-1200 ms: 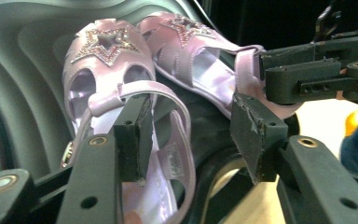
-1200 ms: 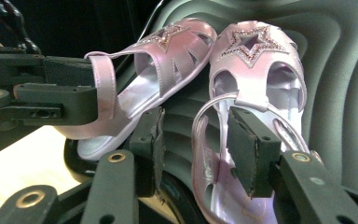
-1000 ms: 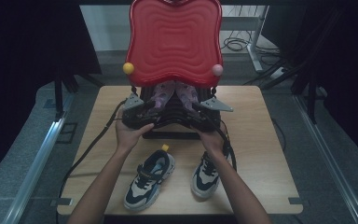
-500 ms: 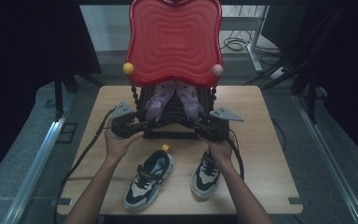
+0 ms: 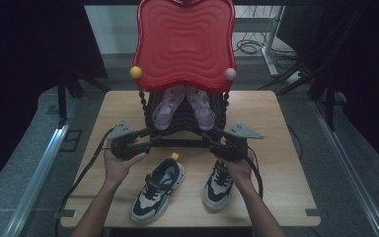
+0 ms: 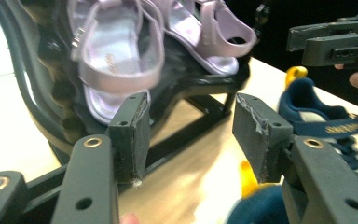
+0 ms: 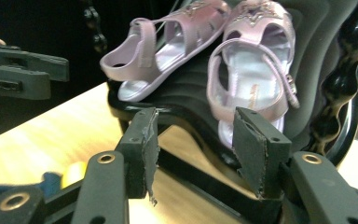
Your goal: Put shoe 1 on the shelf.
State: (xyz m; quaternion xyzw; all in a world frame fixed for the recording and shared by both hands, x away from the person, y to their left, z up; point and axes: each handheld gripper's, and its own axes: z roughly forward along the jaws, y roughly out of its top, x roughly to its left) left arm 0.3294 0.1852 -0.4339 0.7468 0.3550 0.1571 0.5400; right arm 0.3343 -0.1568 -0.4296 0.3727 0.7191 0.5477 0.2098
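Both grippers have drawn back from the black rack toward the person and spread apart since the earlier frames. Left gripper: jaws wide apart, nothing between them. Right gripper: jaws have just been opening and hold nothing. Just beyond the gripper tips, 2 lilac sandals rest side by side on the rack's sloped shelf, under the red tray. Nearer the person, 2 sneakers lie on the surface. Judgement: the sandals are placed; the sneakers are probably next.
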